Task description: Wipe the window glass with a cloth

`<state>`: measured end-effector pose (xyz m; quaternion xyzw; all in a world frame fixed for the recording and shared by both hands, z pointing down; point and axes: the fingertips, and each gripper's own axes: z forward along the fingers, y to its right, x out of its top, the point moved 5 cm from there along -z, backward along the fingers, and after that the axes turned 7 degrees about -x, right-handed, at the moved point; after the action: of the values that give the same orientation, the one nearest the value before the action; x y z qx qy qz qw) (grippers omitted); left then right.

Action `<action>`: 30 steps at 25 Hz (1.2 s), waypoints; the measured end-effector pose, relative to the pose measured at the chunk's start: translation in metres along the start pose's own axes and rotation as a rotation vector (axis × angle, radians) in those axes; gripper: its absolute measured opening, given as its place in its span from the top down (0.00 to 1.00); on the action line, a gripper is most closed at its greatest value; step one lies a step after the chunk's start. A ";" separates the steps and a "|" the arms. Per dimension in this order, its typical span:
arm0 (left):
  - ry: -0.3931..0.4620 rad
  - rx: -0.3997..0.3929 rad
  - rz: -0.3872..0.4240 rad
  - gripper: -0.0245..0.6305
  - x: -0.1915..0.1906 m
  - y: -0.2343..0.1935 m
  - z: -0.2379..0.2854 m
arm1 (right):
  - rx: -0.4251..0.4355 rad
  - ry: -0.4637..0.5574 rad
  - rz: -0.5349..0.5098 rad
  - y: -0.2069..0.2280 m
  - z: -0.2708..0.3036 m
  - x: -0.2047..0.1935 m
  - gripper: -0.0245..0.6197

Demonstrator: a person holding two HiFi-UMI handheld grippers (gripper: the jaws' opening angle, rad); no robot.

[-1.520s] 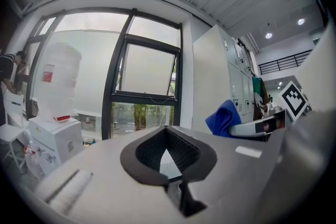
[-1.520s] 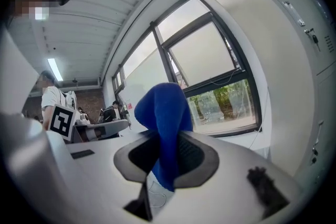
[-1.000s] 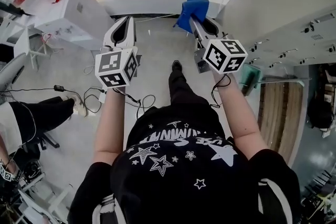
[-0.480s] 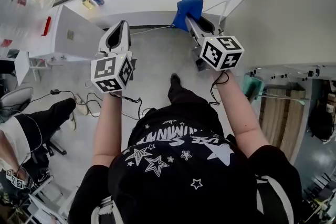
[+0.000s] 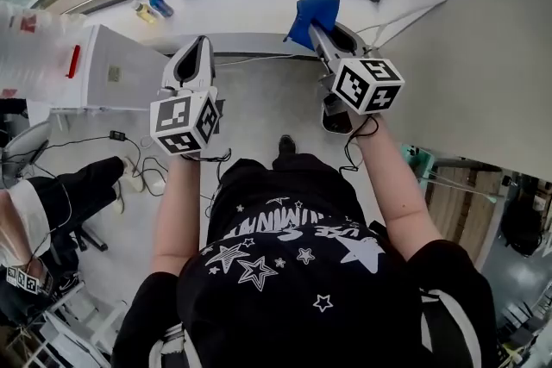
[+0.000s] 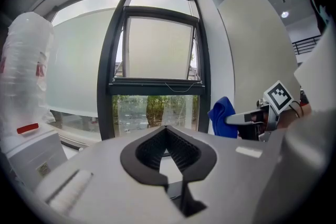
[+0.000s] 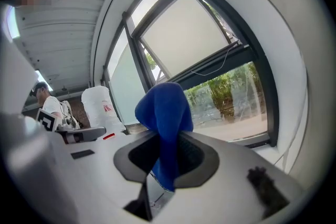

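Cloth (image 7: 164, 107): blue, soft, light and limp, bunched into a rounded wad that stands up beyond the fingertips of the right gripper (image 7: 168, 147). The fingers (image 7: 203, 159) are closed on its lower fold. The wad should flatten readily under pressure and is unlikely to slip. A hold low on the wad, with the bulk free ahead, suits wiping. The glass (image 7: 231, 94) lies ahead of the fingertips, apart from the cloth. Left gripper (image 6: 167, 131): fingers together, nothing between them.
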<state>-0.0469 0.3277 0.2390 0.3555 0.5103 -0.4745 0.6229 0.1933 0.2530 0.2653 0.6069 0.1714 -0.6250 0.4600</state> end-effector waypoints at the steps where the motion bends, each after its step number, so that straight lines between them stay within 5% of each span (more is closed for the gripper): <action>1: -0.006 -0.001 0.000 0.95 -0.001 -0.001 0.003 | 0.007 0.001 0.006 0.000 0.005 0.001 0.85; 18: 0.045 -0.095 -0.022 0.95 0.015 -0.022 0.069 | -0.004 0.003 -0.032 -0.003 0.049 0.019 0.85; 30: 0.105 -0.200 -0.073 0.95 0.028 -0.097 0.141 | -0.063 -0.048 -0.047 0.007 0.148 0.028 0.85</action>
<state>-0.0966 0.1613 0.2477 0.2973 0.5997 -0.4242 0.6099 0.1141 0.1244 0.2727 0.5726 0.1941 -0.6444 0.4682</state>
